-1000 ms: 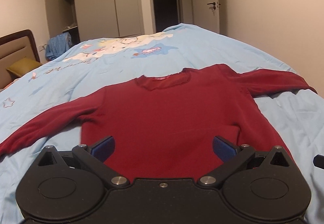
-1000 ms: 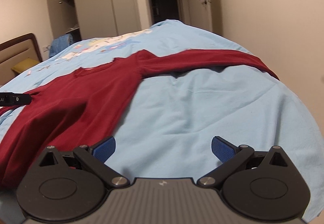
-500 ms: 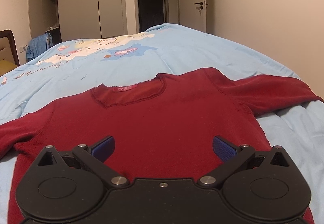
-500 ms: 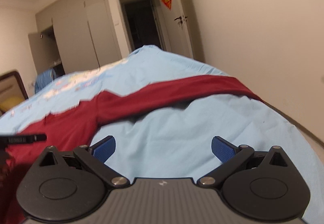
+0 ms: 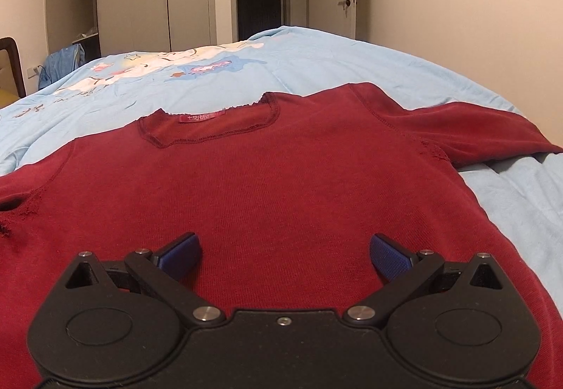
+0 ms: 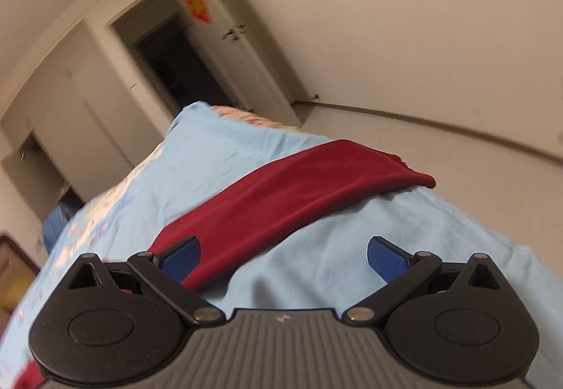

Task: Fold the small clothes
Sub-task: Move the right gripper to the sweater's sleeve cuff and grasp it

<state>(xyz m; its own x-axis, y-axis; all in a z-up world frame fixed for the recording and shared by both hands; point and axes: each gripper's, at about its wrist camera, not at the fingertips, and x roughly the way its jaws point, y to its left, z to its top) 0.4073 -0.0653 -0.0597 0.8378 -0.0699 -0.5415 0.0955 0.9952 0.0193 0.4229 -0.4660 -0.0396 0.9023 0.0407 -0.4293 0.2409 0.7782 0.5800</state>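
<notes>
The red sweater is lying flat and unfolded on the bed, filling the frame's centre; both grippers, left and right, are hovering with fingers spread and gripping nothing, so all folding remains.

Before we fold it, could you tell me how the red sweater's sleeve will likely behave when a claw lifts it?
The sleeve looks like soft knit draping over the bedspread, so it will probably hang limp. It seems light. The sweater body may drag along.

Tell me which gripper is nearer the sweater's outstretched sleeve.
Right. The right gripper hovers at the sleeve, open; the left gripper is over the sweater's body, open, away from that sleeve.
</notes>
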